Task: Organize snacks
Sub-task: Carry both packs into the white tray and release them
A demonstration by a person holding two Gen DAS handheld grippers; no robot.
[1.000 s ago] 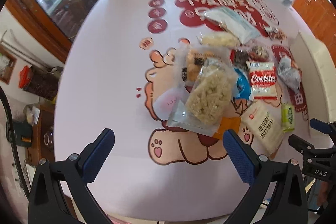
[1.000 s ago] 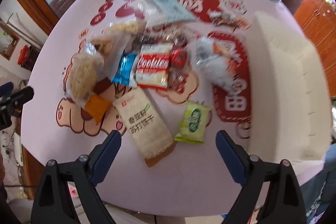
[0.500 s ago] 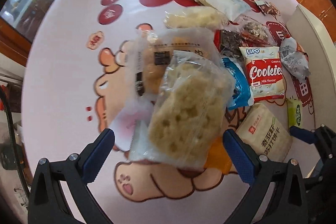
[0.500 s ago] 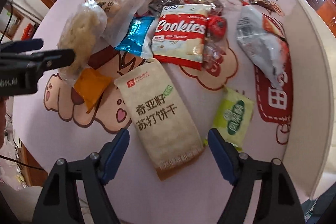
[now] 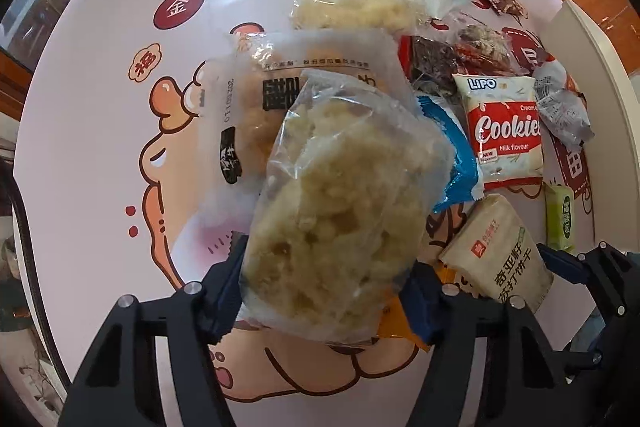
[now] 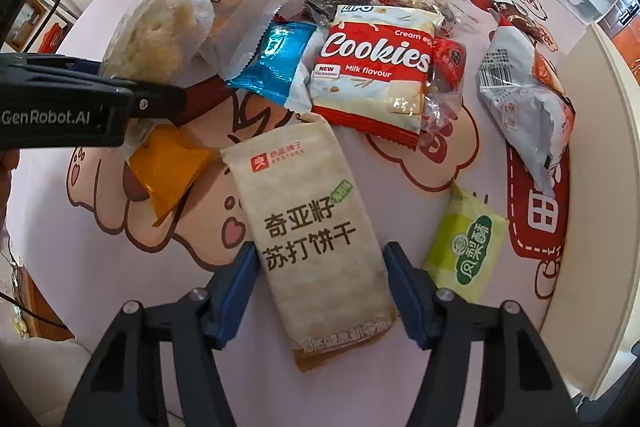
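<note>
left gripper – jaws closing (rice-cake bag between) | right gripper – same, cracker pack

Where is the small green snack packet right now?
In the right wrist view, the small green snack packet lies flat on the pink printed table mat, lower right, between the beige cracker packet and the white tray wall.

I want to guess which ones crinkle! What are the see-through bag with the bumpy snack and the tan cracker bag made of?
The puffed snack bag looks like thin clear glossy plastic: contents show through, with shiny creases. The tan cracker packet looks matte and paper-like, with a faint grainy surface; it may be paper-look plastic film.
</note>
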